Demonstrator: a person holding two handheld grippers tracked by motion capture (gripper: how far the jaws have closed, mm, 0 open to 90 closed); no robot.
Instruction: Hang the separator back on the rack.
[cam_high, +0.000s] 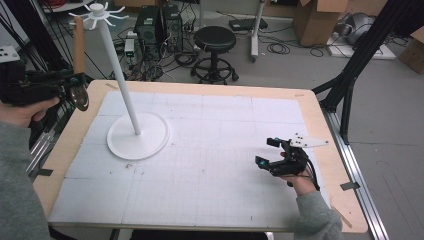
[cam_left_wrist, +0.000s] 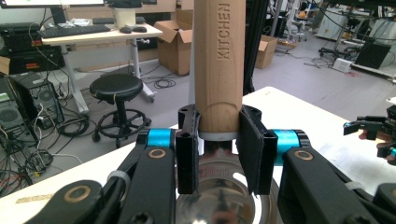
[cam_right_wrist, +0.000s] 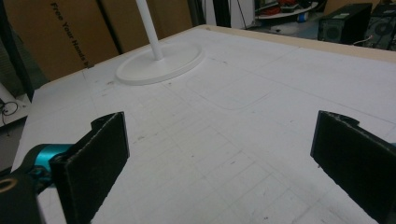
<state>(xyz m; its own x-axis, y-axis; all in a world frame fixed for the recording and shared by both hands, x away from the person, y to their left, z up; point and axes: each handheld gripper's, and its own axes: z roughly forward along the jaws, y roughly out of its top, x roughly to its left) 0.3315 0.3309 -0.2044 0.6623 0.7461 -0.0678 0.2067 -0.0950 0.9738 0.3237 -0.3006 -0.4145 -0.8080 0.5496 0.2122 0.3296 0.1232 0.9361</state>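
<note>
Here the left tool (cam_left_wrist: 218, 140) pinches the ladle (cam_left_wrist: 217, 60) upright, apparently at its handle's base.

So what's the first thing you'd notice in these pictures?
The tall white stand with hooks on top, on the left part of the table. Next, the ladle with a wooden handle, held upright in the left tool at the table's left edge. The right tool sits open and empty near the right edge.
</note>
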